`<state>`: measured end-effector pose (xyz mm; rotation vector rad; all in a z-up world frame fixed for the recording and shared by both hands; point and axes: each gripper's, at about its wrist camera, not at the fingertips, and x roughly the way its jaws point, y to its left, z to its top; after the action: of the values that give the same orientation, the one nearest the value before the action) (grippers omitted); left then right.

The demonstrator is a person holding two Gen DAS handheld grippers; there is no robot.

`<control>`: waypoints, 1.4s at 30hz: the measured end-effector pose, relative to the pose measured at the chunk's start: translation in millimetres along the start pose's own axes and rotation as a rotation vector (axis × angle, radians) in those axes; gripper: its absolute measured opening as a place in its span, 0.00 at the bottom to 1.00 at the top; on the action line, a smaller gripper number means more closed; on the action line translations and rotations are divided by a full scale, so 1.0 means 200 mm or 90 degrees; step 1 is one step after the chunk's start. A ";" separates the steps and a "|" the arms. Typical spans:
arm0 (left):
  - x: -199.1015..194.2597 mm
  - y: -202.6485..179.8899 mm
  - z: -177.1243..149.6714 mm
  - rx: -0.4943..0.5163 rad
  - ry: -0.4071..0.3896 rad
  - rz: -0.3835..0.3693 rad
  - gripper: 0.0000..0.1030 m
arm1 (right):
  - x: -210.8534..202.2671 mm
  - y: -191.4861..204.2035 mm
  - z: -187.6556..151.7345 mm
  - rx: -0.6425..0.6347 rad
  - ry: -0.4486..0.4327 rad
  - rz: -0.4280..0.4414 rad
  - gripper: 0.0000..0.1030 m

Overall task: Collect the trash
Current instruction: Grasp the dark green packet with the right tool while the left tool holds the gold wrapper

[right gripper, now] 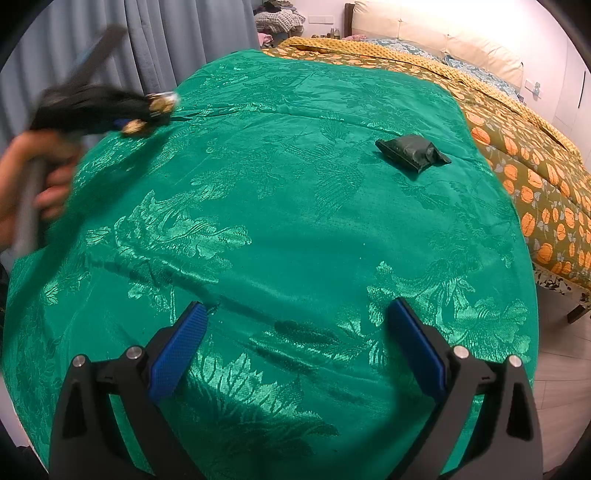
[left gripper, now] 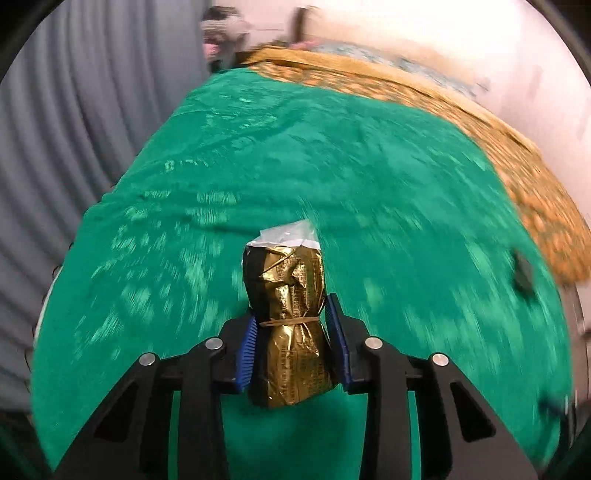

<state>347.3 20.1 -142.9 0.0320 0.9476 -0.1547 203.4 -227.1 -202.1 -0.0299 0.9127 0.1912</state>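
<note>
The left gripper (left gripper: 295, 332) has its blue-padded fingers (left gripper: 246, 354) pinching a crumpled gold foil packet (left gripper: 291, 314), clamped on both sides around the narrow waist where a rubber band (left gripper: 290, 322) cinches it. The packet stands upright between the pads, its white torn top (left gripper: 288, 236) poking up, and it is off the surface, with the green cloth (left gripper: 332, 155) blurred behind it. From the right wrist view the same left gripper (right gripper: 153, 112) shows at the far left, smeared by motion, gold glinting at its tip, a hand (right gripper: 37, 177) wrapped around its handle. The right gripper (right gripper: 295, 350) hangs over the near part of the green cloth (right gripper: 277, 221) with its fingers (right gripper: 177, 350) spread wide and nothing between them. Out on that cloth, toward the far right side, lies a dark green packet (right gripper: 412, 152), flat and crinkled, well apart from both grippers. Beyond the cloth's right edge there is a bed (right gripper: 524, 162) with an orange-patterned cover, and grey curtains (right gripper: 166, 40) hang along the left. A heap of clothes (right gripper: 279, 16) sits in the far corner.
</note>
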 end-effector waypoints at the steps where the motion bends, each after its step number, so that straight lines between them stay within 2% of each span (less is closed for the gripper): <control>1: -0.06 -0.01 -0.06 0.026 0.010 -0.013 0.33 | 0.00 0.00 0.00 0.000 0.000 0.000 0.93; 5: -0.23 -0.08 -0.34 0.105 0.045 -0.066 0.35 | 0.00 0.00 0.00 0.000 0.000 0.000 0.93; 7: -0.26 -0.11 -0.45 0.116 0.052 -0.078 0.36 | 0.00 0.00 0.00 0.000 0.000 -0.001 0.93; 10: -0.25 -0.15 -0.55 0.117 0.036 -0.082 0.44 | 0.00 0.00 0.00 0.000 0.000 0.000 0.93; 12: -0.24 -0.17 -0.58 0.116 0.018 -0.071 0.68 | -0.01 0.00 0.00 0.003 -0.003 0.003 0.93; 15: -0.21 -0.19 -0.62 0.130 -0.012 -0.037 0.86 | -0.04 -0.04 -0.01 0.027 -0.020 0.034 0.93; 17: -0.20 -0.18 -0.61 0.131 -0.008 -0.030 0.87 | -0.07 -0.11 -0.01 0.068 -0.032 0.041 0.92; 19: -0.20 -0.18 -0.61 0.123 -0.009 -0.029 0.91 | -0.08 -0.22 0.03 0.122 -0.038 0.013 0.92; 23: -0.18 -0.15 -0.61 0.100 0.006 -0.032 0.95 | -0.03 -0.42 0.19 0.223 -0.030 -0.012 0.92; 24: -0.17 -0.15 -0.61 0.099 0.006 -0.034 0.95 | -0.01 -0.46 0.24 0.235 -0.025 -0.008 0.90; 27: -0.17 -0.15 -0.61 0.098 0.006 -0.033 0.95 | 0.09 -0.54 0.38 0.277 -0.010 -0.005 0.73; 32: -0.16 -0.15 -0.60 0.098 0.006 -0.031 0.96 | 0.25 -0.62 0.56 0.341 -0.019 -0.012 0.73; 34: -0.16 -0.15 -0.60 0.098 0.006 -0.030 0.96 | 0.33 -0.61 0.60 0.336 -0.003 -0.017 0.74; 38: -0.16 -0.15 -0.60 0.098 0.006 -0.031 0.96 | 0.37 -0.54 0.64 0.250 0.011 -0.088 0.72; 40: -0.16 -0.15 -0.60 0.098 0.006 -0.031 0.96 | 0.36 -0.52 0.63 0.221 0.005 -0.102 0.51; 42: -0.16 -0.15 -0.60 0.098 0.006 -0.031 0.96 | 0.34 -0.51 0.61 0.206 -0.007 -0.091 0.48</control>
<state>227.6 5.8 -186.0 0.1521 0.9442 -0.2719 357.5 -304.6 -186.0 0.2048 0.9181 -0.0908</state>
